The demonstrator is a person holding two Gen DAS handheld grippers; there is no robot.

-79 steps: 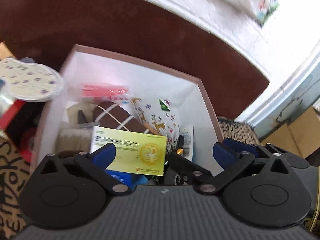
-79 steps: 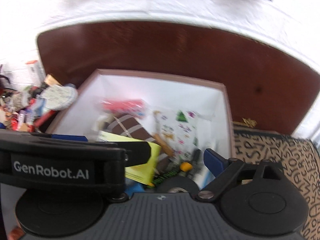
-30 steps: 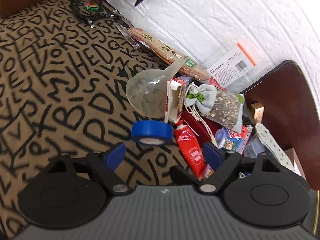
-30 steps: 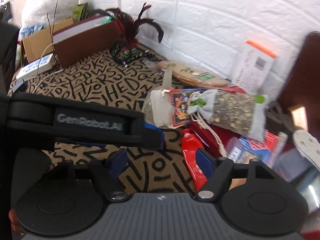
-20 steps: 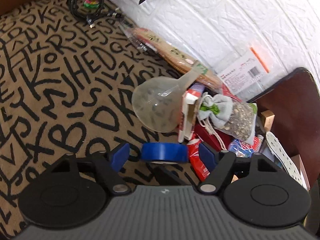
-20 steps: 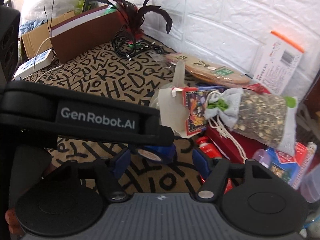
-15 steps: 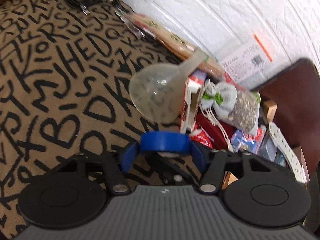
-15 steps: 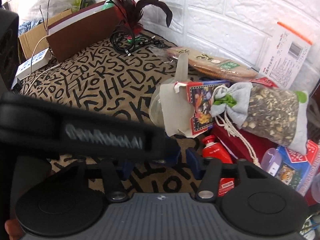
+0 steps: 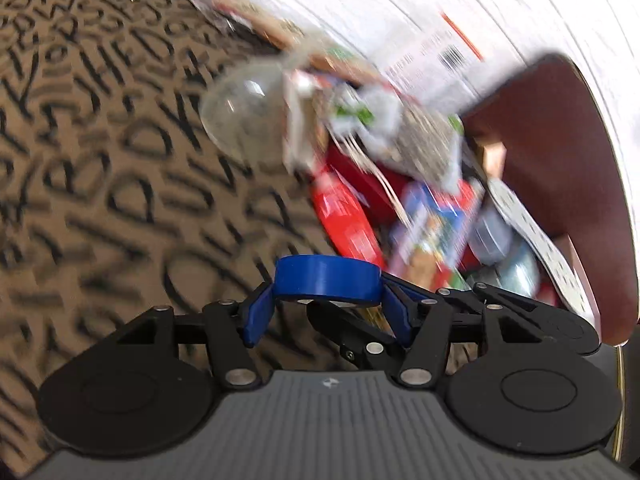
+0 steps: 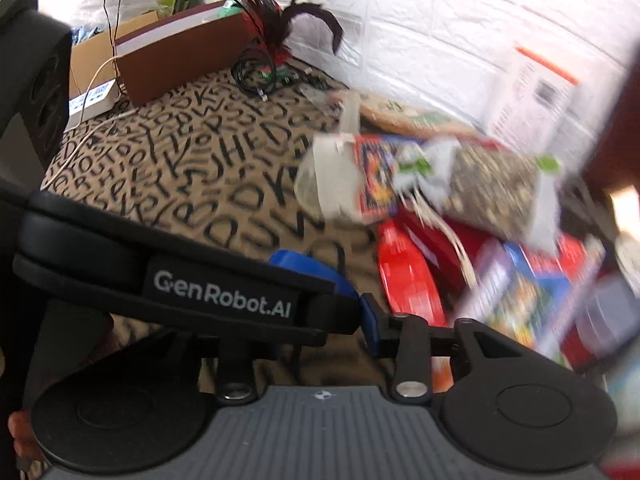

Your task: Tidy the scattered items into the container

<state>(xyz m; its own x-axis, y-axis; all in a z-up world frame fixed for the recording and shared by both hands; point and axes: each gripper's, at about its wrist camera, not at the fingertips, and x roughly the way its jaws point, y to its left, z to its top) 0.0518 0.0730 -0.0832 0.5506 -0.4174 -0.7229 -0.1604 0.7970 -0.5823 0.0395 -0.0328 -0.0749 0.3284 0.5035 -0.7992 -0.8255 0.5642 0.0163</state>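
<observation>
moved: round blue tape roll (image 9: 327, 280) now lifted off the letter-patterned mat (image 9: 100, 160) | left gripper (image 9: 326, 314): pads clamped on roll | right gripper (image 10: 360, 316): jaws just narrowing, left side hidden, grip unclear

The left gripper (image 9: 327, 312) pointed steeply downward, its two blue pads (image 9: 256, 314) pressed against opposite sides of a blue tape roll (image 9: 327, 280) and holding it level between them. In the right wrist view, the left gripper's black body crossed in front of the right gripper (image 10: 320, 320), hiding its left finger; its right blue pad (image 10: 370, 322) had just been closing inward, and whether it touched anything could not be told
</observation>
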